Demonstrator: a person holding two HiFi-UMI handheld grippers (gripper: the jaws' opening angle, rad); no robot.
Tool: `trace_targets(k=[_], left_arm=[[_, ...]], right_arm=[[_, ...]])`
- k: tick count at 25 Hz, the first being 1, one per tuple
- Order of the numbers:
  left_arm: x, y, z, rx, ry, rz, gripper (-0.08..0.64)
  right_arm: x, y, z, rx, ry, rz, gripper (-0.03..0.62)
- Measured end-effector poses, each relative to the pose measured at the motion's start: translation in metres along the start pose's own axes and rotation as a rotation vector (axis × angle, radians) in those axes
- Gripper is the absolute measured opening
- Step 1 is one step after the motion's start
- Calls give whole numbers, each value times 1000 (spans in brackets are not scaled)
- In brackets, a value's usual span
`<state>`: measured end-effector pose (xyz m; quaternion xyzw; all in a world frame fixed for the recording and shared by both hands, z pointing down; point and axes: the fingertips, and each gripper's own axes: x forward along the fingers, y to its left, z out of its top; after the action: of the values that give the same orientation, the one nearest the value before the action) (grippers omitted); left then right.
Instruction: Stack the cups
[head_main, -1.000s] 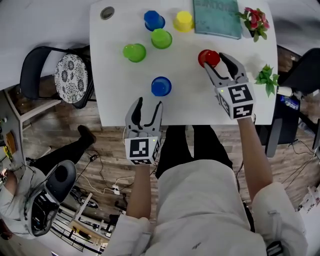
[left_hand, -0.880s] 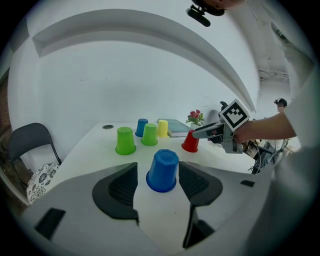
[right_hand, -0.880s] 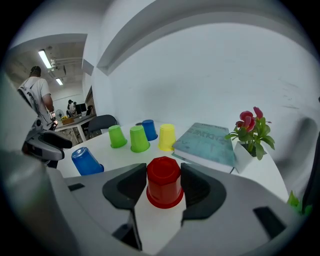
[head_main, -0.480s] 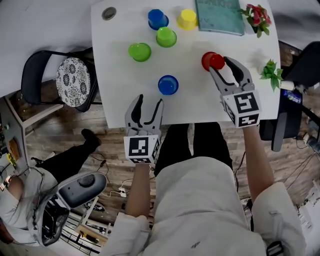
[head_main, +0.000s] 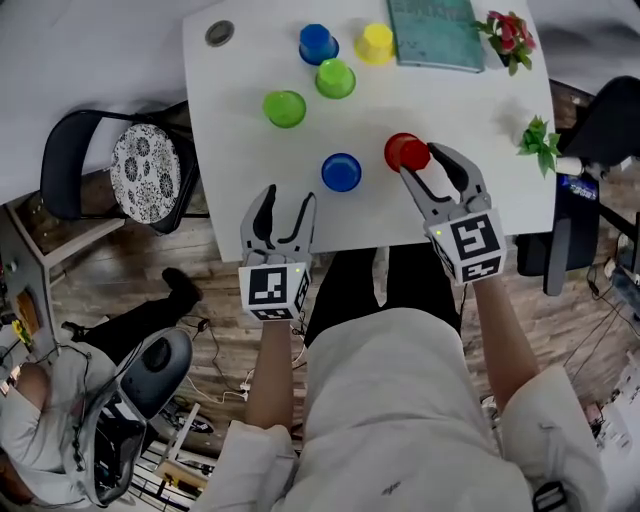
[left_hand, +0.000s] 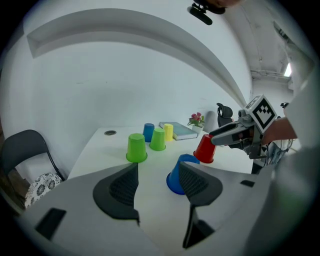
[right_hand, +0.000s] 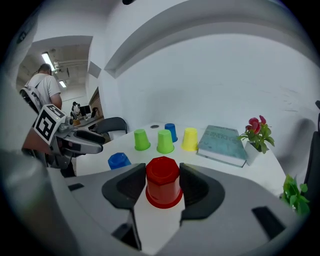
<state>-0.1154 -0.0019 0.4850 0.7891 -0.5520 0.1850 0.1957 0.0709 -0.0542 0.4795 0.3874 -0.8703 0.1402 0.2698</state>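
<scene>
An upside-down red cup (right_hand: 162, 182) sits between the jaws of my right gripper (right_hand: 162, 171), whose pads press on both its sides. From the head view the red cup (head_main: 406, 152) and right gripper (head_main: 425, 165) are right of a lone upside-down blue cup (head_main: 341, 172). Whether the red cup's rim touches the table does not show. My left gripper (head_main: 278, 202) stands open and empty at the table's near edge, left of the blue cup (left_hand: 179, 175). Farther back stand two green cups (head_main: 285, 108) (head_main: 335, 78), another blue cup (head_main: 318, 43) and a yellow cup (head_main: 377, 43).
A teal book (head_main: 435, 35) lies at the back right beside a flower pot (head_main: 510, 35). A small green plant (head_main: 537, 135) is at the right edge. A round grommet (head_main: 219, 33) sits in the white table (head_main: 470, 110). A chair (head_main: 110, 160) stands to the left.
My right gripper has carried the red cup leftward and nearer, closer to the lone blue cup. My left gripper has drifted left, away from that blue cup.
</scene>
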Motion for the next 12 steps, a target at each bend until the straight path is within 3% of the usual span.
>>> trace_targets(k=[12], left_arm=[[8, 17, -1, -9, 8, -9, 249]], right_arm=[[14, 41, -20, -44, 57, 47, 213]])
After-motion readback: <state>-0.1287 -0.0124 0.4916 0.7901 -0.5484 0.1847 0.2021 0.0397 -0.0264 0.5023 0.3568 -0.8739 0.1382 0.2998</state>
